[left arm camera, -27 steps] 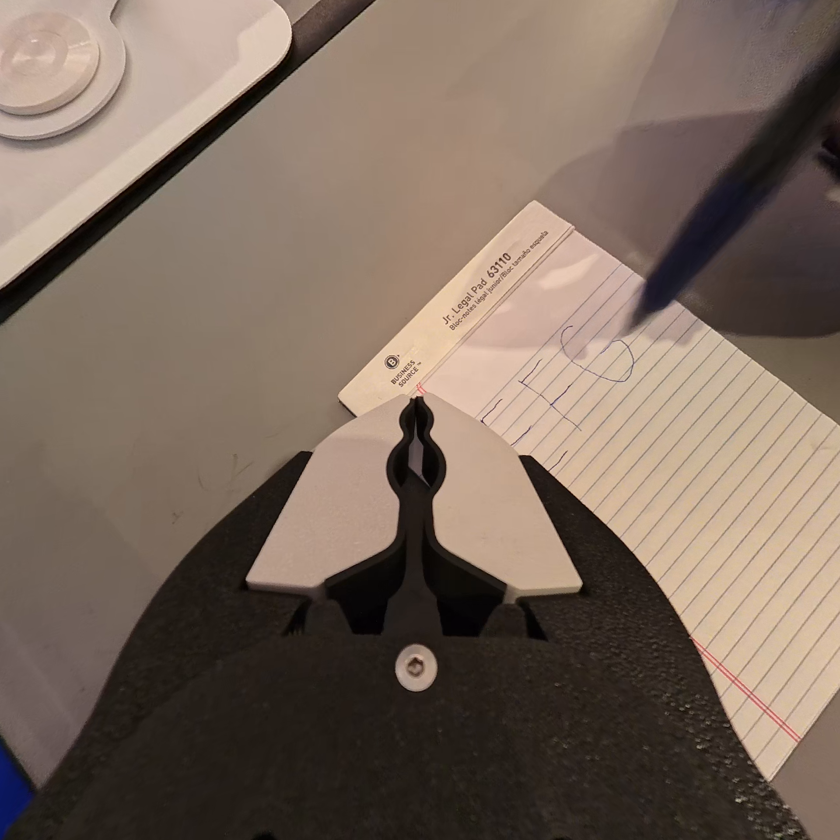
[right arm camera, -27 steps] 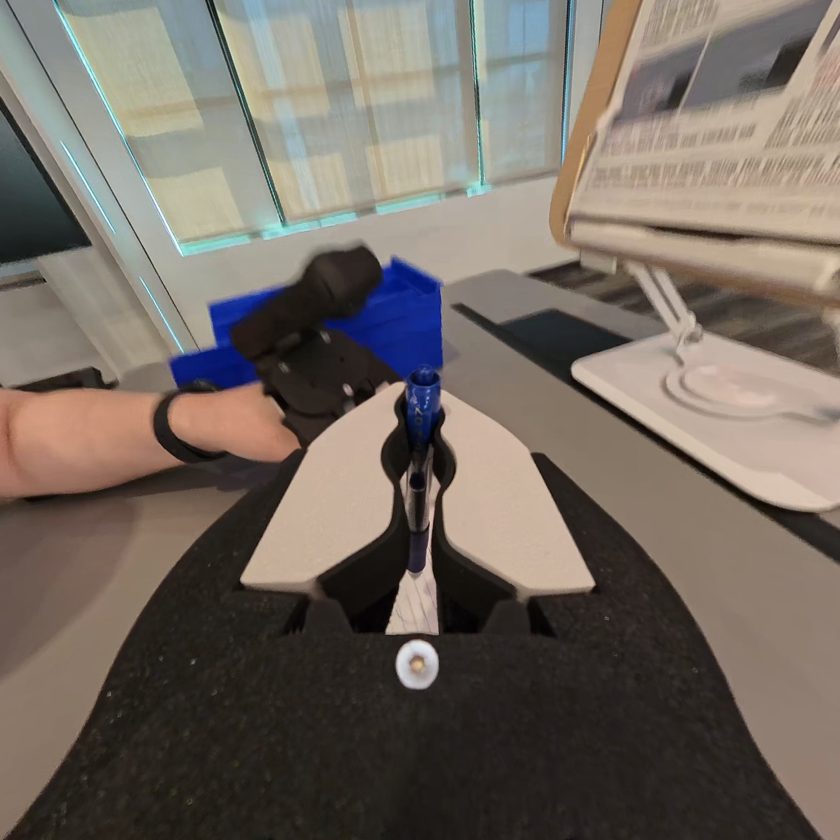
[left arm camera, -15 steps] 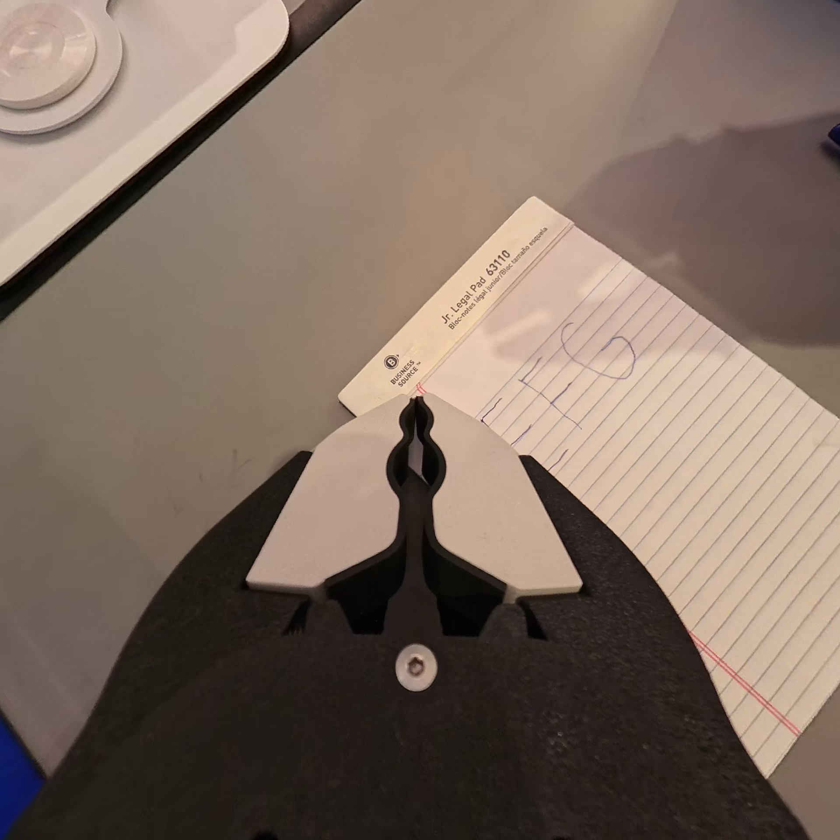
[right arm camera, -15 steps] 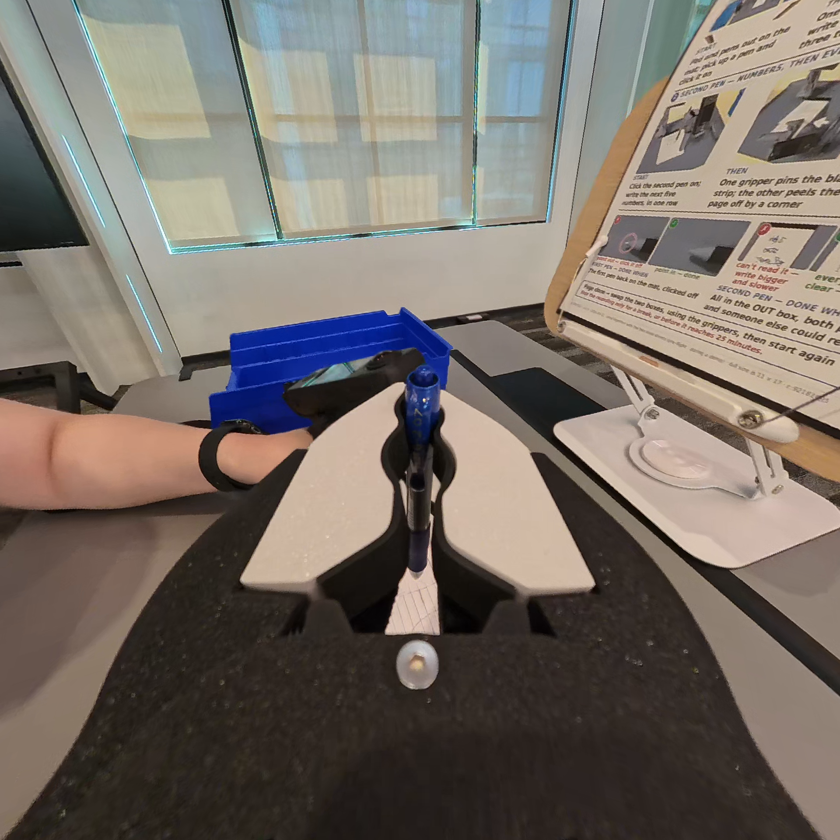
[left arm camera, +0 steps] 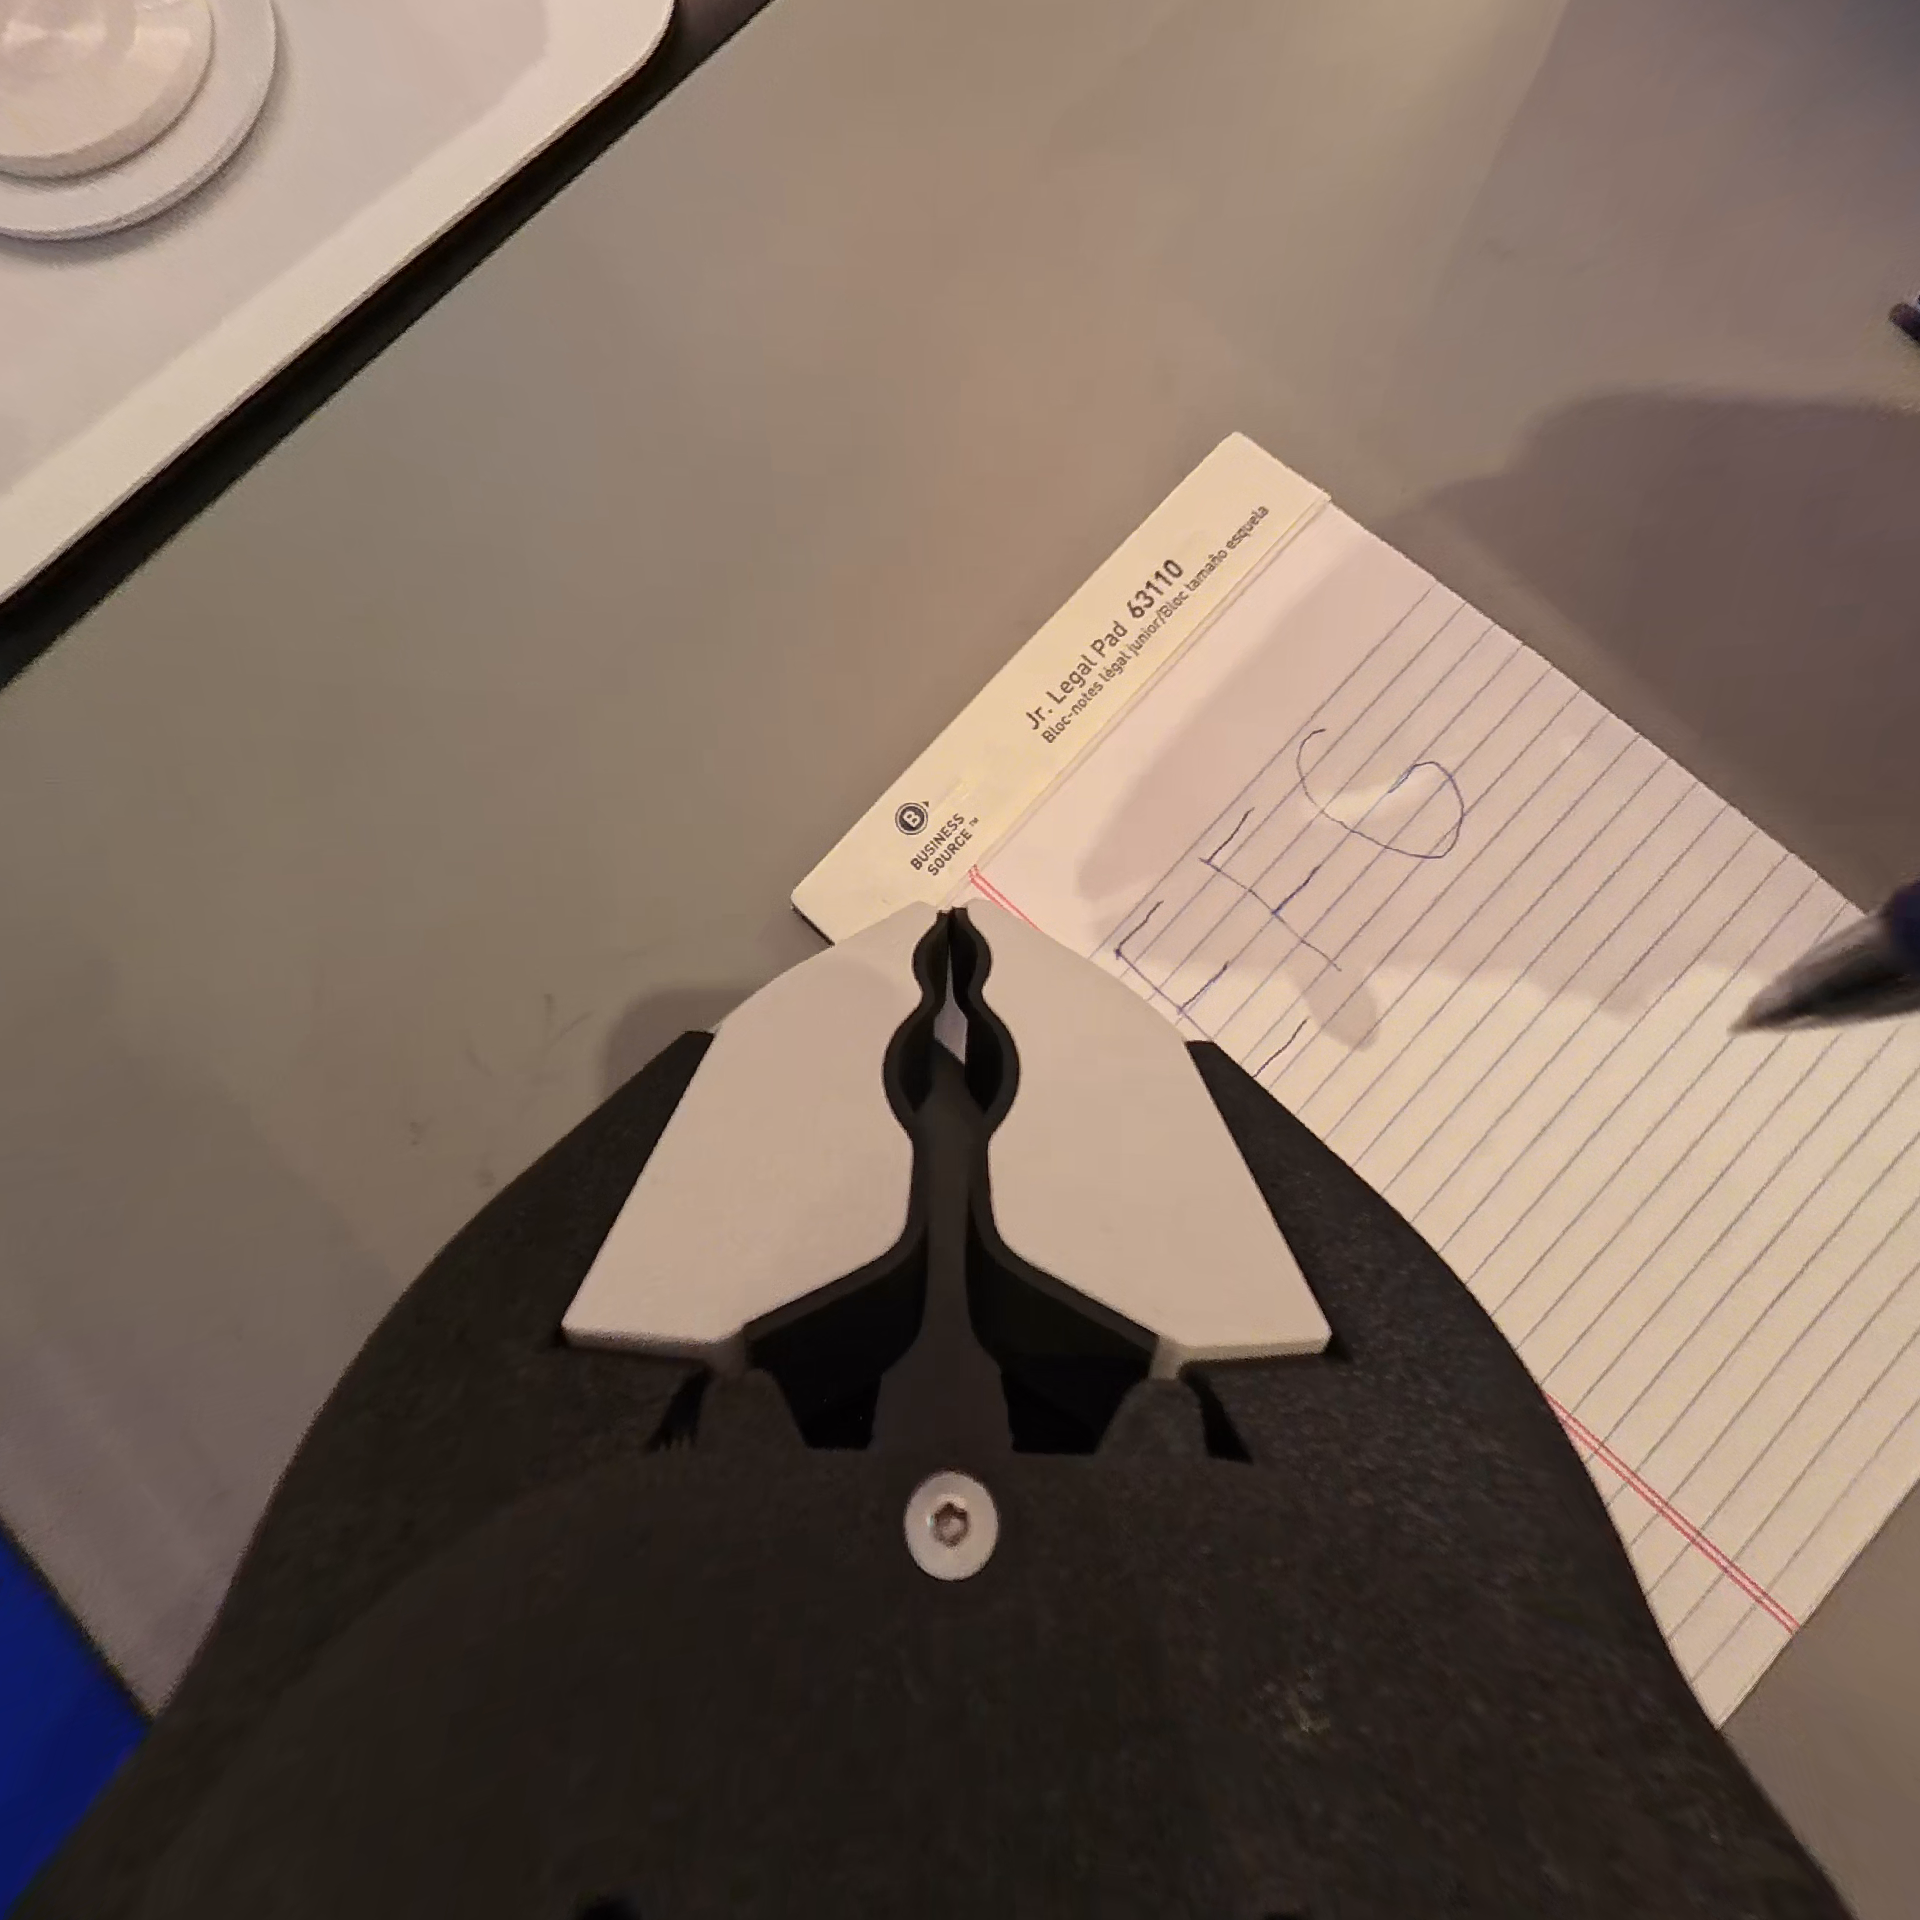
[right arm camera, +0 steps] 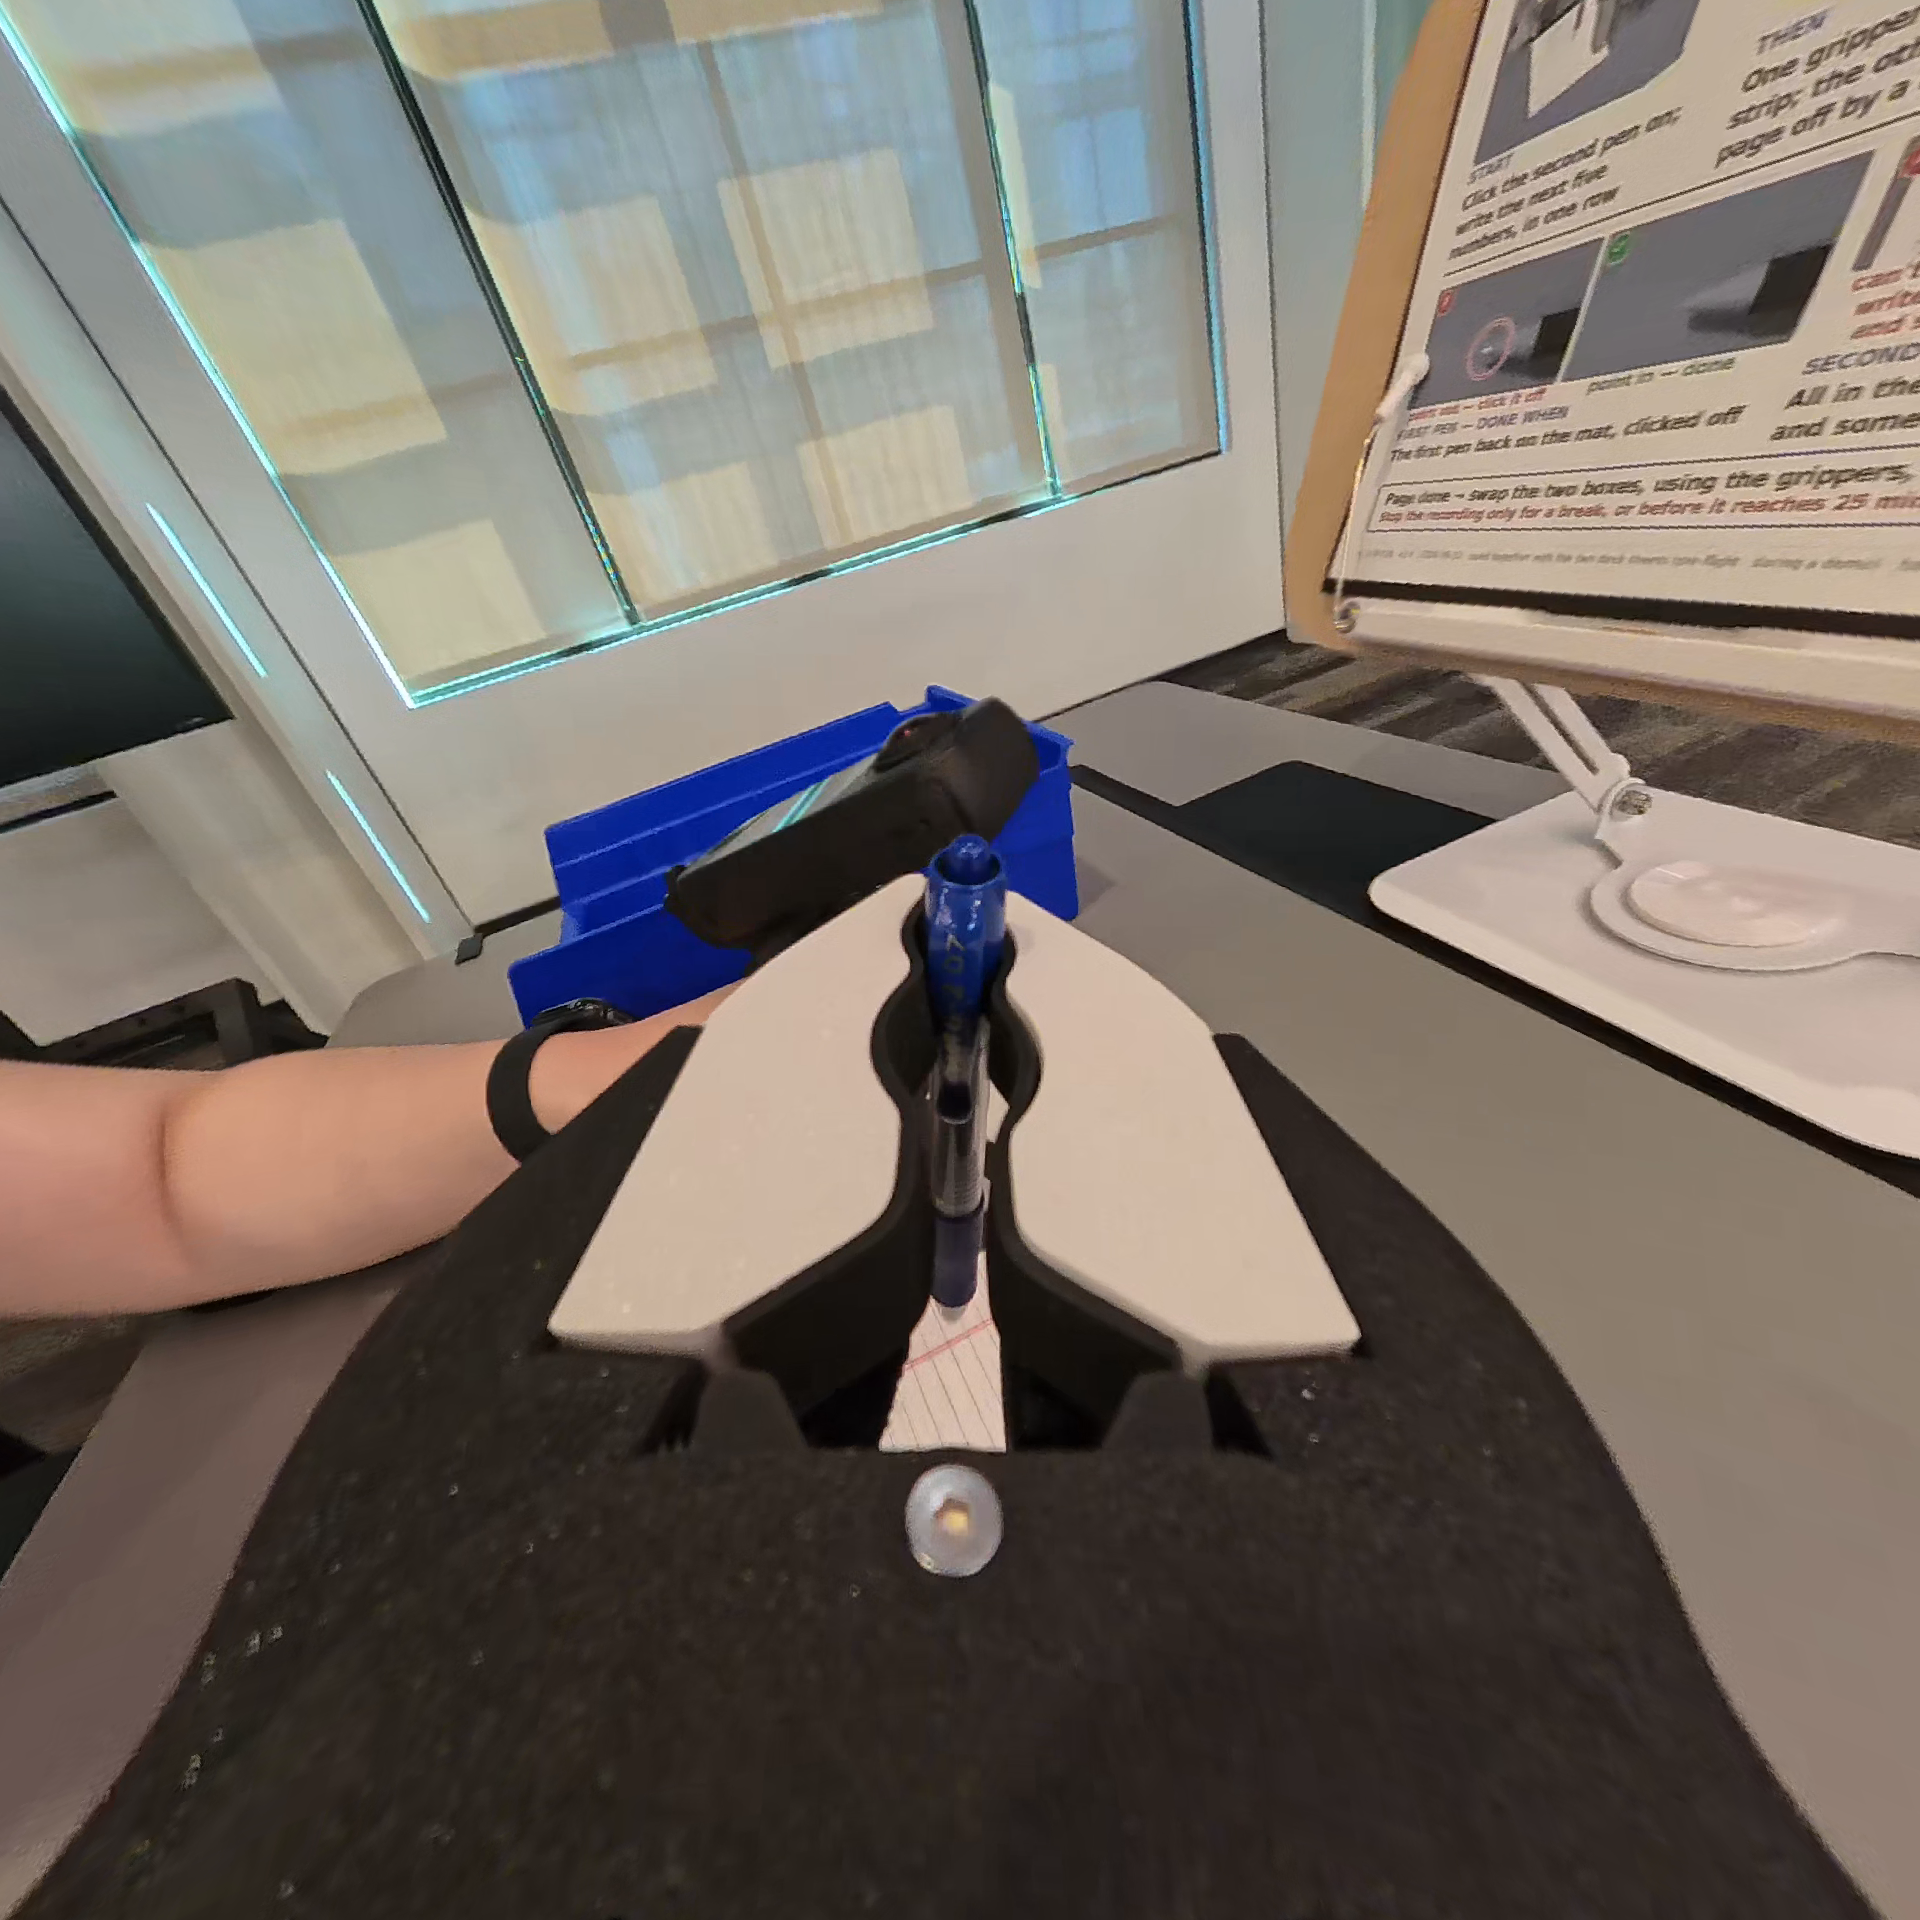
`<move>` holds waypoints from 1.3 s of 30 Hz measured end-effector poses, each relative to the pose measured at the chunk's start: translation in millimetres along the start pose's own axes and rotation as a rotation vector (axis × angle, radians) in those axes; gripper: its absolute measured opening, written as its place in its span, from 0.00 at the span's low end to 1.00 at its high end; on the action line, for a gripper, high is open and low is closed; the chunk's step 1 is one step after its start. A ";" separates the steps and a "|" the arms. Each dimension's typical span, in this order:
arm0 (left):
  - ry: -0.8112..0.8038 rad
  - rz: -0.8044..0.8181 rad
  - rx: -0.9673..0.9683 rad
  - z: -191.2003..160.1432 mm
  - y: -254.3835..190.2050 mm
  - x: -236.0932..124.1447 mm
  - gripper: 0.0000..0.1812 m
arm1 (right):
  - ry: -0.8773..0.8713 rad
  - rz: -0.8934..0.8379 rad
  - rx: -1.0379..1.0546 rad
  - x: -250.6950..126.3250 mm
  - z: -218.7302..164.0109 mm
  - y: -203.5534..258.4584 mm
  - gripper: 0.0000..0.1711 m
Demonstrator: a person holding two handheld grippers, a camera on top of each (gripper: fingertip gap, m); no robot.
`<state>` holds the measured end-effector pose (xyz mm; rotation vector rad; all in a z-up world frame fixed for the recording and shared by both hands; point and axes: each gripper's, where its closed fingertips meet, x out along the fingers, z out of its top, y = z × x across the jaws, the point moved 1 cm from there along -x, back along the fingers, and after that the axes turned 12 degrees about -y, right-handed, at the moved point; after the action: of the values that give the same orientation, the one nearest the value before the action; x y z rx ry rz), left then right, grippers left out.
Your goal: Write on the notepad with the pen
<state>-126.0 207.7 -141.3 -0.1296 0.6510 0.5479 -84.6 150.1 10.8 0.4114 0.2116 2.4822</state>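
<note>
A white lined notepad lies on the grey table with three blue handwritten characters near its top. My left gripper is shut, its tips at the pad's top left corner by the cream binding strip. My right gripper is shut on a blue pen held upright, point down. A strip of the lined page shows below it. In the left wrist view the pen's tip enters from the right edge, just over the page to the right of the writing.
A white stand base sits at the far left of the left wrist view; the right wrist view shows it bearing an instruction board. A blue bin stands behind the person's forearm. There is about 15 cm between the tips of the two grippers.
The pen rose off the third character and left the left wrist view, then came back lower at the right edge over the page. The left gripper stayed put.
</note>
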 end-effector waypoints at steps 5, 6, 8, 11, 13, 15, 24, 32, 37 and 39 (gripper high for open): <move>0.008 -0.006 0.009 -0.8 -0.1 0.8 0.00 | -0.037 0.042 -0.009 8.8 -11.1 2.8 0.03; 0.007 -0.008 0.008 -0.9 -0.2 0.9 0.00 | -0.037 0.040 -0.028 10.6 -13.3 3.4 0.03; 0.003 -0.014 0.006 -1.0 -0.1 0.7 0.00 | -0.013 0.056 -0.048 12.8 -13.1 7.7 0.03; -0.002 -0.026 -0.009 -1.0 0.0 0.8 0.00 | 0.022 0.048 -0.140 7.3 -2.8 11.1 0.03; -0.004 -0.030 -0.014 -1.0 0.0 0.8 0.00 | 0.064 0.032 -0.206 1.5 -6.1 9.4 0.03; -0.008 -0.032 -0.013 -1.1 0.0 0.7 0.00 | 0.053 0.030 -0.200 -2.7 -6.7 10.7 0.03; -0.013 -0.030 0.008 -1.1 -0.1 0.9 0.00 | 0.037 0.034 -0.063 -10.2 -9.1 4.9 0.03; -0.011 -0.031 0.009 -1.1 0.0 0.8 0.00 | 0.120 0.103 -0.154 21.5 -58.5 19.8 0.03; -0.012 -0.035 0.005 -1.1 0.0 0.7 0.00 | 0.123 0.110 -0.187 24.7 -64.6 19.6 0.03; -0.013 -0.038 0.000 -1.0 0.0 0.8 0.00 | 0.120 0.110 -0.182 25.2 -64.4 18.3 0.03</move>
<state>-126.1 207.8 -142.5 -0.1377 0.6352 0.5119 -135.8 146.7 -39.1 0.2026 0.0112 2.6092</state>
